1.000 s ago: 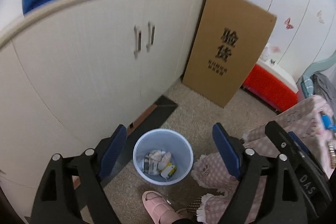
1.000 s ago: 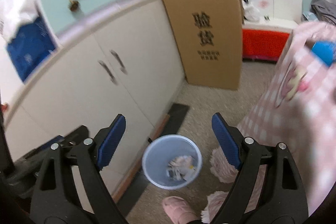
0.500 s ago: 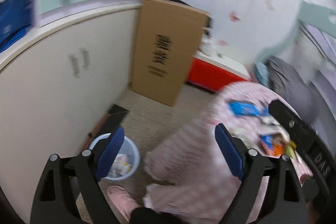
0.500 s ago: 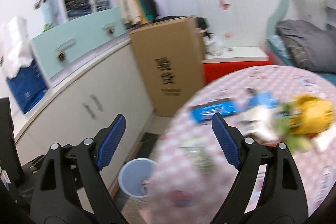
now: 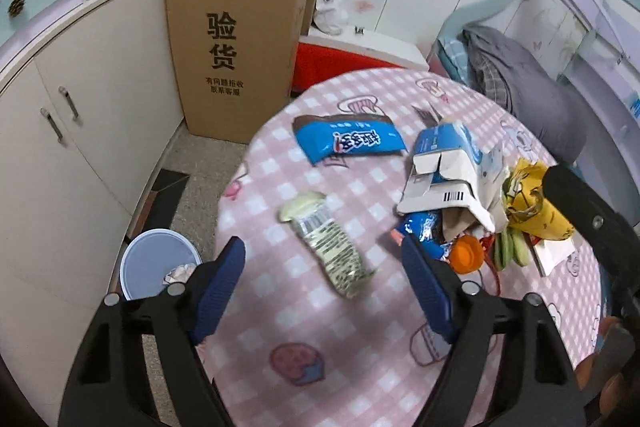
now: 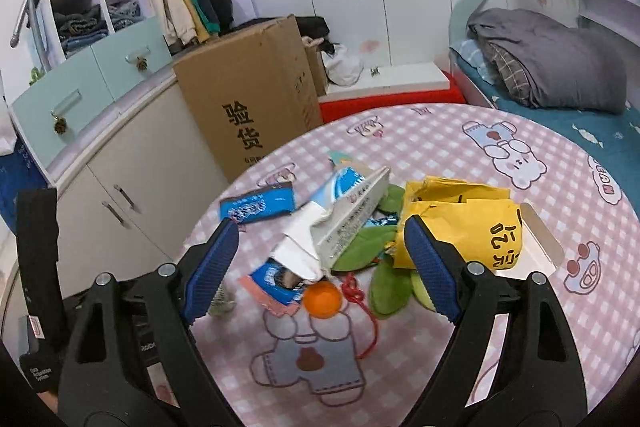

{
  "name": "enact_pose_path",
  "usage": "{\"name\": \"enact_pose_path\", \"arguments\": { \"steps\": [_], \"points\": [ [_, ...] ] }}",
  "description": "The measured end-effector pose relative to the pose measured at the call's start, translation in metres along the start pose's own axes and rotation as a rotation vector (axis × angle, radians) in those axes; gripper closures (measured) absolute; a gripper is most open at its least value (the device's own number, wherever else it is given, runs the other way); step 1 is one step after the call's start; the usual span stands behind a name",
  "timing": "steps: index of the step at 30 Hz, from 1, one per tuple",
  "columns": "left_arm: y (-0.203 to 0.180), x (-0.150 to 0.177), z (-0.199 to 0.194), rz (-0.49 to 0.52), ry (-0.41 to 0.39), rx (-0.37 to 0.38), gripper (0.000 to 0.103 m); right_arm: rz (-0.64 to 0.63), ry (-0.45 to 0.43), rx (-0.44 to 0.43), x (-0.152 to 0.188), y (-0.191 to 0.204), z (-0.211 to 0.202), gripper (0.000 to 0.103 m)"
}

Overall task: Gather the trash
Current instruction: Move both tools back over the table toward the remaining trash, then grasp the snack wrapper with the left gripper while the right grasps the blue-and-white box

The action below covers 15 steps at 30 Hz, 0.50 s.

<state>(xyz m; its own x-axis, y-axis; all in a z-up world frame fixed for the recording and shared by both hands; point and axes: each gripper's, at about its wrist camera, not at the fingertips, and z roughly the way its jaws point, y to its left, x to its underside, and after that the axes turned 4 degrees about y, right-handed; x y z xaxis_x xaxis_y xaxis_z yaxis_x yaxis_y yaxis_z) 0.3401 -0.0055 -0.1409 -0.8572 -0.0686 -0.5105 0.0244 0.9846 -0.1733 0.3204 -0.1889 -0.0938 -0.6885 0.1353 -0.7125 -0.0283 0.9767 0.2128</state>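
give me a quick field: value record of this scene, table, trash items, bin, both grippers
table: round, pink checked cloth
trash on table: blue wrapper, pale green wrapper, torn white and blue carton, yellow bag, orange round item
bin: blue bin on floor left of table, some trash inside
left gripper: open, empty, above the pale green wrapper
right gripper: open, empty, over the pile
other: cardboard box against cabinets

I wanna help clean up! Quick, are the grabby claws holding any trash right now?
Left gripper: open, holding nothing.
Right gripper: open, holding nothing.
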Motion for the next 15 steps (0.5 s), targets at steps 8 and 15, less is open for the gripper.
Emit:
{"name": "enact_pose_path", "arguments": {
  "steps": [8, 15],
  "points": [
    [-0.006, -0.014, 0.027, 0.076, 0.064, -0.074, 0.077, 0.016, 0.088, -0.027, -0.020, -0.011, 0.025, 0.025],
    [0.013, -0.023, 0.021, -0.001, 0.001, 0.037, 0.097, -0.009, 0.136, -0.003, -0.035, -0.002, 0.042, 0.050]
  ]
}}
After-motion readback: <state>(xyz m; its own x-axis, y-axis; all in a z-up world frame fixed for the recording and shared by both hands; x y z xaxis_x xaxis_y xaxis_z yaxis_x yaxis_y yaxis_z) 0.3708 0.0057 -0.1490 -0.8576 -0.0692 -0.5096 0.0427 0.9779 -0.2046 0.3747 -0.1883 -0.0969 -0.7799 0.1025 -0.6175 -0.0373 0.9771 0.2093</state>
